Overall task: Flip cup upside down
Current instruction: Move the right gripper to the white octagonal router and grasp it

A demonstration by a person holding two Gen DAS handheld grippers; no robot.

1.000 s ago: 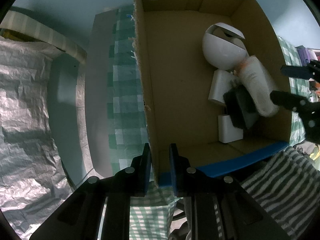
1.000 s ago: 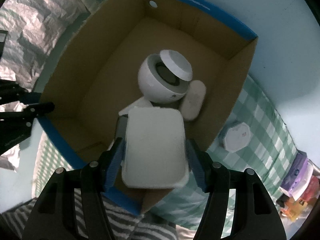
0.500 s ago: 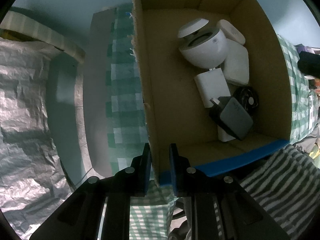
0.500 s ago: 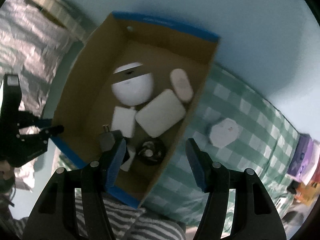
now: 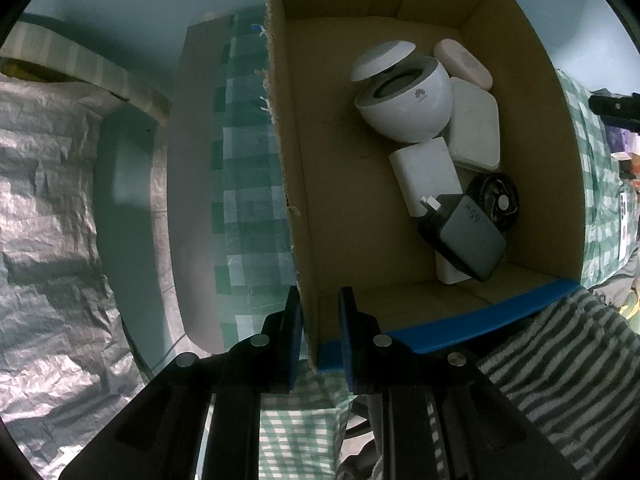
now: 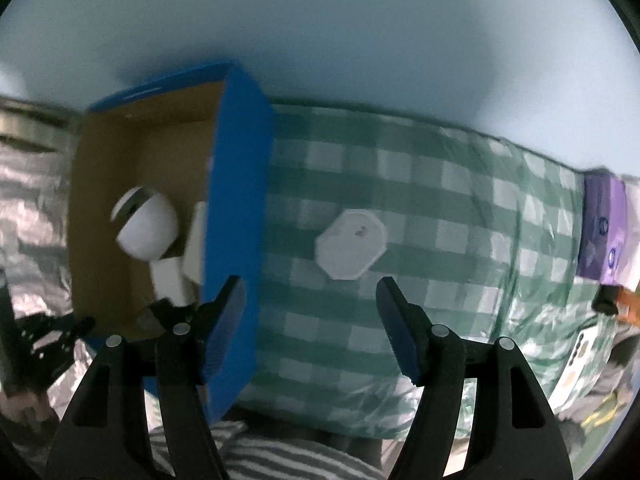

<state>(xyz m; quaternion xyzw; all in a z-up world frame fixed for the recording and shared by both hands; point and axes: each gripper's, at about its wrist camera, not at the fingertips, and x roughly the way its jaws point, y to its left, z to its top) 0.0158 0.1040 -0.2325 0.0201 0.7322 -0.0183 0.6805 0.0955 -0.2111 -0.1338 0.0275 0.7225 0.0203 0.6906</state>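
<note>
Near box corner, left gripper [image 5: 319, 338] clamped on cardboard box [image 5: 298, 184] wall, only right cam shows white octagonal item [image 6: 351, 243] on checked cloth [image 6: 460, 272], right gripper [image 6: 312, 326] wide open, empty.

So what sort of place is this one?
Likely a home, perhaps a bedroom: a green checked cloth, striped fabric, and a cardboard box of household electronics, such as a charger.
</note>
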